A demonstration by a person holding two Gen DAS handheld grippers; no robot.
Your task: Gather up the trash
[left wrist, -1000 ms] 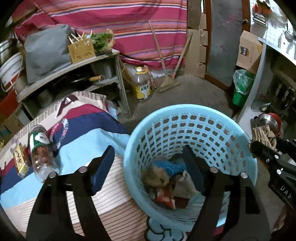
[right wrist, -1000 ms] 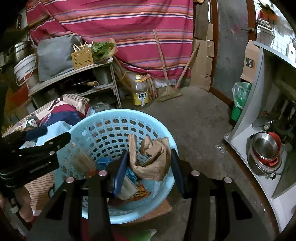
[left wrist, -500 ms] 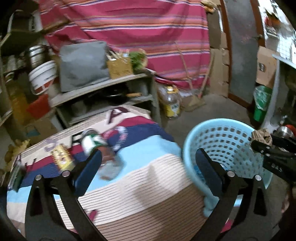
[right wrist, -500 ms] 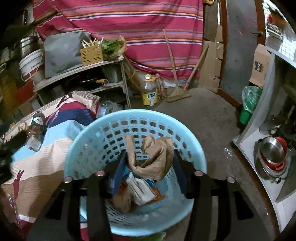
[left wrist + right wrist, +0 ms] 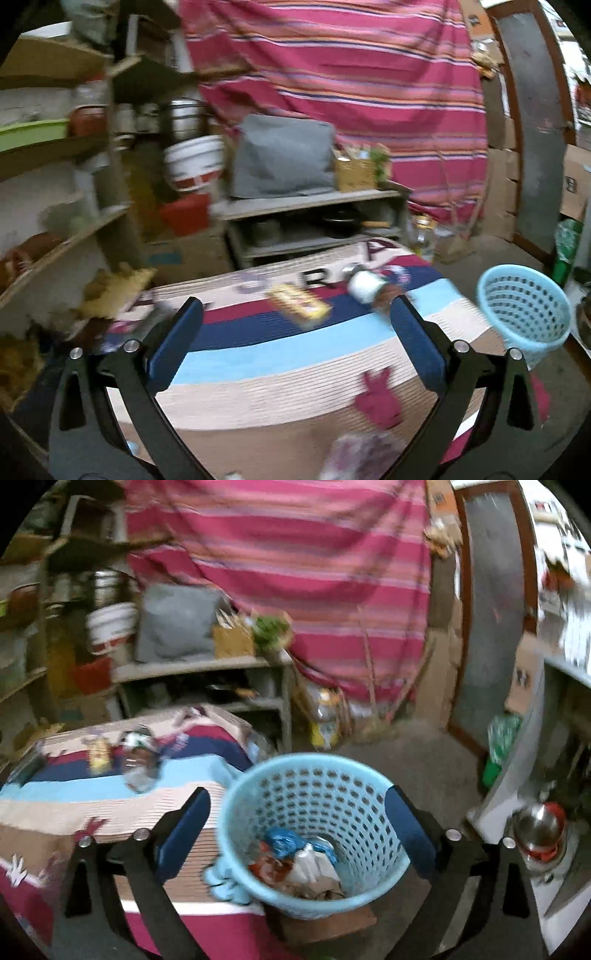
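Observation:
A light blue perforated basket (image 5: 314,834) stands on the floor beside the striped cloth-covered table (image 5: 74,812); it holds crumpled brown paper (image 5: 321,886), a blue bag and wrappers. My right gripper (image 5: 299,830) is open and empty above the basket. My left gripper (image 5: 295,343) is open and empty above the table (image 5: 277,373). On the table lie a plastic bottle (image 5: 373,290), a yellow wrapper (image 5: 299,306) and a pinkish plastic wrapper (image 5: 362,458) at the near edge. The basket (image 5: 524,314) is at the right in the left wrist view.
Grey shelves (image 5: 314,206) with a grey bag, white bucket and pots stand behind the table. A striped curtain (image 5: 351,74) hangs at the back. An oil jug (image 5: 325,720) and broom are on the floor. A counter with a steel bowl (image 5: 539,827) is at the right.
My right gripper opened and the brown paper dropped into the basket. My left gripper swung left from the basket to over the table. Both views pulled back.

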